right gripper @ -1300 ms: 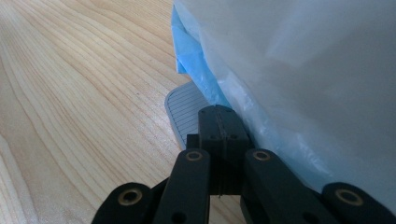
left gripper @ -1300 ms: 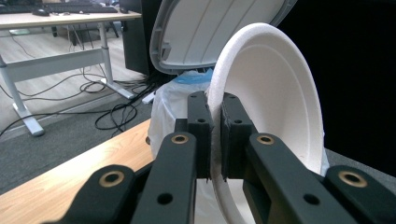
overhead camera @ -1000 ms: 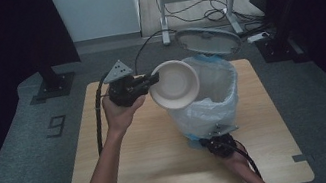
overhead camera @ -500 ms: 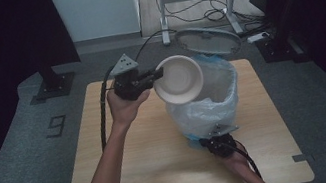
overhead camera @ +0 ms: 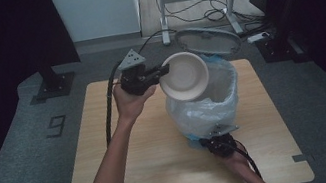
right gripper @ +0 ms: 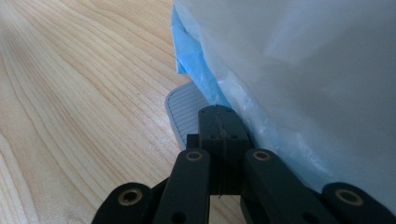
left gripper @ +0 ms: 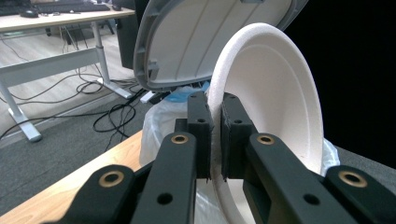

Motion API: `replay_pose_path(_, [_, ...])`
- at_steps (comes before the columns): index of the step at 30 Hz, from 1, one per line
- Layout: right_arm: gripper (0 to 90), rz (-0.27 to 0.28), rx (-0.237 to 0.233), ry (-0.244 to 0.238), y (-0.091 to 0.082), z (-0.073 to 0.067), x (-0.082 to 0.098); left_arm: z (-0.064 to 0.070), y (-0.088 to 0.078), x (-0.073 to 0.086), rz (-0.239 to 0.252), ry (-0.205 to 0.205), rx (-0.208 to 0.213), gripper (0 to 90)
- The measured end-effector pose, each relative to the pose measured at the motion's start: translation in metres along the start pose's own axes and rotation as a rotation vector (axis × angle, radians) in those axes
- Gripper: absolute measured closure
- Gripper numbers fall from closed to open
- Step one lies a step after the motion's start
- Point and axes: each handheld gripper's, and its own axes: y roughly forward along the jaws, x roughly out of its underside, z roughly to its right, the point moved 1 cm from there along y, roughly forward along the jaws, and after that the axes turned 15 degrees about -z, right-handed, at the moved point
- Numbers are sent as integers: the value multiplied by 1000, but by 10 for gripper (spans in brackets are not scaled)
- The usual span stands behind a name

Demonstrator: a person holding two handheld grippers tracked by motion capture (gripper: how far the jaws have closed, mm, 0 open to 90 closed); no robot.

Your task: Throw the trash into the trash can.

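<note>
At centre frame in the high view, we held the round white foam bowl (overhead camera: pixel 184 75) by its rim in the left claw (overhead camera: pixel 161 71), above the plastic-lined grey pedal bin (overhead camera: pixel 205 109). Our right claw (overhead camera: pixel 216 141), jaws closed with nothing between them, rested on the bin's grey ribbed pedal (right gripper: pixel 184 112) on the wooden worktop (overhead camera: pixel 110 146), lower centre.

Your wooden table (overhead camera: pixel 128 163) carries one item – a pedal bin (overhead camera: pixel 205 109). It stands right of centre – lined with a clear bag.

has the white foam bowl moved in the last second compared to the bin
Yes. In the high view the white foam bowl, clamped by the left tool, has shifted up and right, further over the bin and toward its open lid.
</note>
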Motion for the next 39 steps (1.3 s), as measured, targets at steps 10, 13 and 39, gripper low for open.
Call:
replay_pose_path(10, [893,2,-7,-3,0,2,0,-2,17,-9,-11,3,6,847])
replay_pose_path(13, [894,2,-5,-2,0,1,0,-2,23,-10,-15,2,7,847])
replay_pose_path(39, [893,3,-7,0,0,2,0,3,63,-27,-19,0,20,775])
